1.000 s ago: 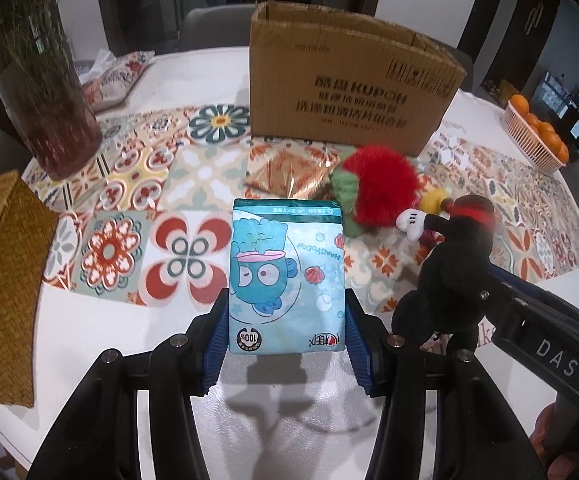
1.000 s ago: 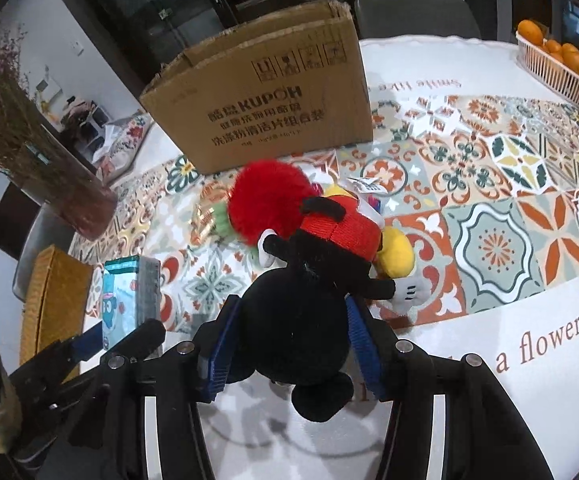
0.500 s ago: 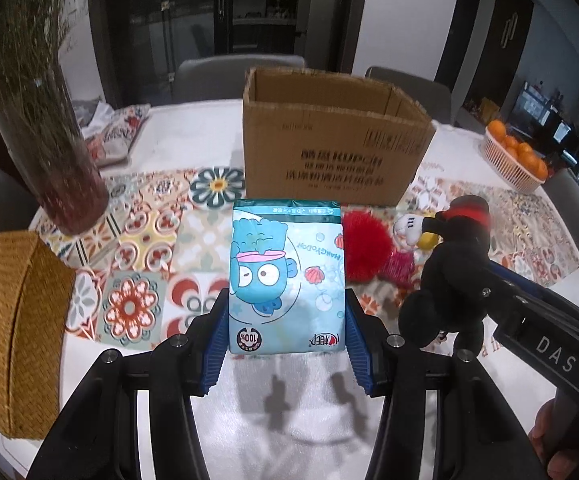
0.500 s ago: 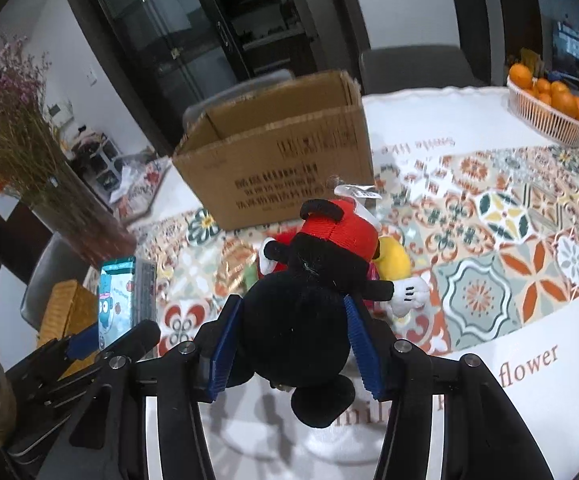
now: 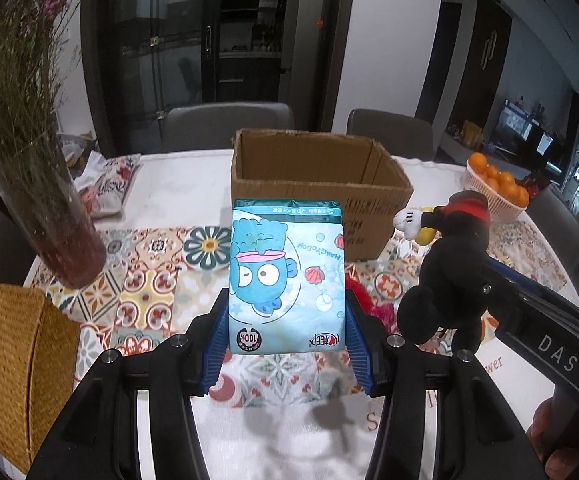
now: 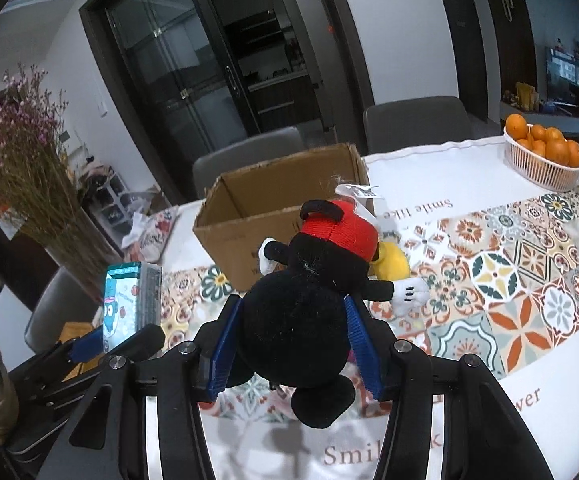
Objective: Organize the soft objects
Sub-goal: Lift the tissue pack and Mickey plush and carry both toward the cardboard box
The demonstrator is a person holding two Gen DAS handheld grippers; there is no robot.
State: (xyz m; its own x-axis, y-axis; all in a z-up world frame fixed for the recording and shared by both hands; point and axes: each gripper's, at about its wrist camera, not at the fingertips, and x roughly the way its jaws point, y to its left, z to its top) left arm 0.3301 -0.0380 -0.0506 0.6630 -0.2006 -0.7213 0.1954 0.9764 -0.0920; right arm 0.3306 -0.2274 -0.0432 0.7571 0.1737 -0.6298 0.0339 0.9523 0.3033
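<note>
Gripping a glossy rectangular tissue pack (image 5: 286,276) between ribbed blue jaws of the left gripper (image 5: 287,320), above the patterned tabletop (image 5: 149,276); right gripper (image 6: 295,344) clamped on a fuzzy black plush mouse (image 6: 305,312), before an open corrugated cardboard box (image 5: 317,192).

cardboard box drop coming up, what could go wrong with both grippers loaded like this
The plush mouse is gripped only at its round head, so its dangling body could snag the cardboard box rim. The tissue pack is pinched only low down between the left gripper pads and might tip out.
</note>
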